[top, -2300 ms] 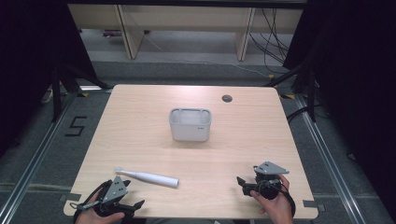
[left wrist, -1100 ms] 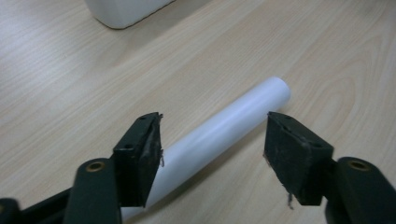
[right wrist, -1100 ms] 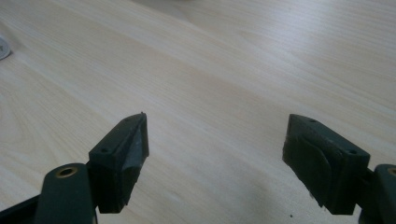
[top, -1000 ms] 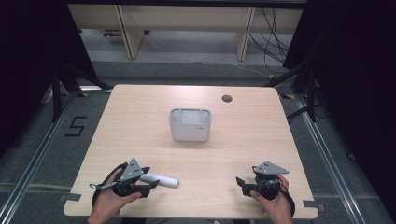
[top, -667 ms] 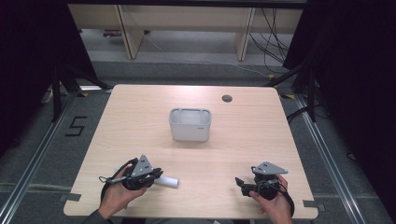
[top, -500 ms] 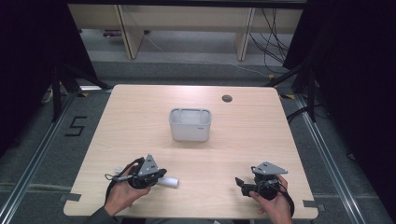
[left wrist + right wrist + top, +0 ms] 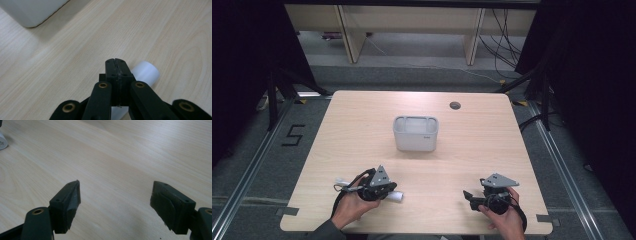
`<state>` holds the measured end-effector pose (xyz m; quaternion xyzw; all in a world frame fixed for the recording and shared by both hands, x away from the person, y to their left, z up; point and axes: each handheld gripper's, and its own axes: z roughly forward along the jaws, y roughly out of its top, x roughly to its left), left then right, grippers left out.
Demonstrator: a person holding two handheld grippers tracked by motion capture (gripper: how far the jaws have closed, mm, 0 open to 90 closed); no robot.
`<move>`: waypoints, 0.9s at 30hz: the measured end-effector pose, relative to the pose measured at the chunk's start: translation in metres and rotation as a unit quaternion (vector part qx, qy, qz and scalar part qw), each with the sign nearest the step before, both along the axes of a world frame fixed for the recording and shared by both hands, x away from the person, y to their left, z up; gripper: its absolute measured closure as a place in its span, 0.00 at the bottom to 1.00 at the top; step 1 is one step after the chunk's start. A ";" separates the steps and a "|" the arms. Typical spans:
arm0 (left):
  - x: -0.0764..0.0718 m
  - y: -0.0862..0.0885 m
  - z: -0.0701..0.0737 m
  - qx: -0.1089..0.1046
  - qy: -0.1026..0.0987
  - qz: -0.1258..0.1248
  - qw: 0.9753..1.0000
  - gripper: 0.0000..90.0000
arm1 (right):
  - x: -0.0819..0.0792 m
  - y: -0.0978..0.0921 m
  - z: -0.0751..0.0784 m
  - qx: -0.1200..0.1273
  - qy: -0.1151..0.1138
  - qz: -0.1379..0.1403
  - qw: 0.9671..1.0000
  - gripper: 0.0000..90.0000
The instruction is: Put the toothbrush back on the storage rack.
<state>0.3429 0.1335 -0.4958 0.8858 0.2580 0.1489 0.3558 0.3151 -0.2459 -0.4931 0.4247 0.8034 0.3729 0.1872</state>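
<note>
A grey bin (image 7: 415, 134) is being left well beyond the white tube (image 7: 145, 72), which is lying sideways across the table (image 7: 482, 150), capped end rightward, under the left gripper (image 7: 116, 65), whose jaws are being pressed together; the right gripper (image 7: 115, 195) is being held with jaws apart.

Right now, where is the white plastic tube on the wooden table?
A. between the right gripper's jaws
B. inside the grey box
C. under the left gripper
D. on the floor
C: the white plastic tube lies on the wooden table just beneath the shut left gripper.
</note>
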 end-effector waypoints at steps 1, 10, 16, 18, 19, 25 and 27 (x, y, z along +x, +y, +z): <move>0.000 0.000 0.000 0.000 0.001 -0.001 1.000 0.99 | 0.000 0.000 0.000 0.000 0.000 0.000 1.000 0.28; -0.009 0.004 -0.004 0.005 0.013 -0.010 1.000 0.98 | 0.001 0.000 -0.001 -0.004 -0.003 0.008 1.000 0.28; -0.021 0.011 -0.003 0.015 0.018 -0.018 1.000 0.97 | 0.001 0.002 0.000 0.002 0.012 0.005 1.000 0.28; -0.022 0.014 -0.002 0.015 0.019 -0.019 1.000 0.97 | 0.001 0.001 0.000 -0.005 0.005 0.003 1.000 0.28; -0.024 0.017 -0.001 0.015 0.018 -0.018 1.000 0.97 | -0.001 0.003 0.000 0.003 0.017 -0.002 1.000 0.28; -0.029 0.026 0.000 0.012 0.022 -0.015 1.000 0.96 | 0.000 0.004 0.000 0.005 0.018 -0.002 1.000 0.28; -0.029 0.031 -0.002 0.011 0.024 -0.013 1.000 0.96 | 0.000 0.005 0.000 0.006 0.020 -0.002 1.000 0.28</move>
